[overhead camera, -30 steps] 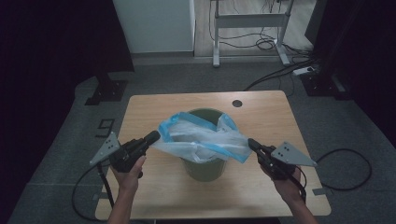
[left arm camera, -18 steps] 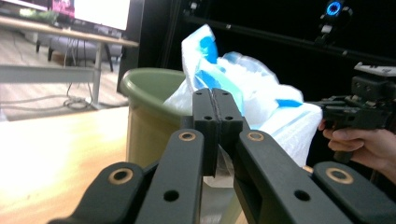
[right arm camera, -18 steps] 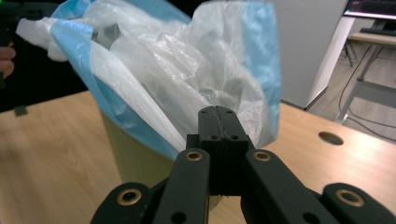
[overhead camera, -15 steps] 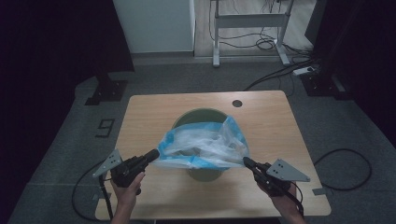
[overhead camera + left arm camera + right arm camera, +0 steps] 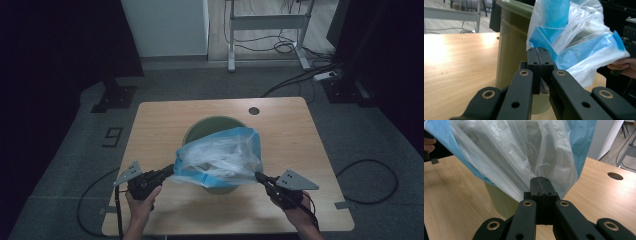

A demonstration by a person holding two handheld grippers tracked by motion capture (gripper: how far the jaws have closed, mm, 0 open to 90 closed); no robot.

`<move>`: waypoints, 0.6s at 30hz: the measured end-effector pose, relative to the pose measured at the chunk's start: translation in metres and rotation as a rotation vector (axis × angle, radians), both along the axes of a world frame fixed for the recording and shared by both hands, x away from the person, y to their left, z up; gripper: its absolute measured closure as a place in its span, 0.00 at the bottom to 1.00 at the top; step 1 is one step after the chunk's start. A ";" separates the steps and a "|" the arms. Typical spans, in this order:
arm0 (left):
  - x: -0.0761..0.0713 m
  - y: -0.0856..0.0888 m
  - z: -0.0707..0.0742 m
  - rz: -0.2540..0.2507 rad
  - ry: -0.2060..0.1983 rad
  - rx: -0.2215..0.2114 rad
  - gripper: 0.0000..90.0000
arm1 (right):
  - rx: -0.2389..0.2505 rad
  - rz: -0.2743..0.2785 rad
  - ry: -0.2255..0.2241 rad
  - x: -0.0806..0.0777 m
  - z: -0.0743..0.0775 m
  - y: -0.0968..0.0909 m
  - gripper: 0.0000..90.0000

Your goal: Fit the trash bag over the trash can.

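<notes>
Left gripper (image 5: 169,171) and right gripper (image 5: 259,176), lower centre of frame, each clamped on an edge of the blue-trimmed plastic bag (image 5: 220,159). Bag stretched between them over the green bin (image 5: 212,127) on the table (image 5: 160,117).

One readable sign appears in the high view: a large numeral "9" (image 5: 113,136), marked in dark lines on the grey floor just beside the left edge of the wooden table (image 5: 165,120). It reads upright from the camera's side. No other text, label, brand or number can be read on the table or on anything standing on it. In the left gripper view and the right gripper view no writing shows on any surface.
</notes>
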State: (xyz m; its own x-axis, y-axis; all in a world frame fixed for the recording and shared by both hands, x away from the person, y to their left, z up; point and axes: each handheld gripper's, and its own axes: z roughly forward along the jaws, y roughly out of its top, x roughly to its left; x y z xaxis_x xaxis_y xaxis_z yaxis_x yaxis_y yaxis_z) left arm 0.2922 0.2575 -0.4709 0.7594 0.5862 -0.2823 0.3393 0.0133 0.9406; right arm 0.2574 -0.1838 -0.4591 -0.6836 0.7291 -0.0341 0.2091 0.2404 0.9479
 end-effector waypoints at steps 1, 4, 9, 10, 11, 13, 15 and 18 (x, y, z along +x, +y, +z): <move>0.001 0.000 0.000 0.003 0.009 0.003 0.99 | -0.001 0.000 0.002 0.001 0.000 0.000 0.99; 0.005 -0.001 -0.002 0.013 0.038 0.015 0.99 | -0.008 -0.006 0.013 0.004 0.000 0.000 0.99; 0.007 0.000 0.000 0.018 0.059 0.008 0.90 | 0.000 -0.018 0.028 0.010 0.000 -0.003 0.99; 0.005 0.001 0.004 0.037 0.041 0.010 0.82 | 0.002 -0.022 0.029 0.010 0.001 -0.004 0.98; 0.003 0.003 0.008 0.040 0.030 0.001 0.73 | 0.005 -0.021 0.028 0.010 0.001 -0.004 0.97; -0.001 0.006 0.018 0.011 0.017 -0.017 0.61 | 0.009 -0.020 0.023 0.008 0.003 -0.005 0.97; -0.005 0.006 0.031 0.005 -0.006 -0.013 0.52 | 0.005 -0.019 0.016 0.007 0.005 -0.006 0.97; -0.006 0.006 0.050 -0.017 -0.028 -0.011 0.42 | 0.002 -0.020 0.015 0.007 0.007 -0.006 0.97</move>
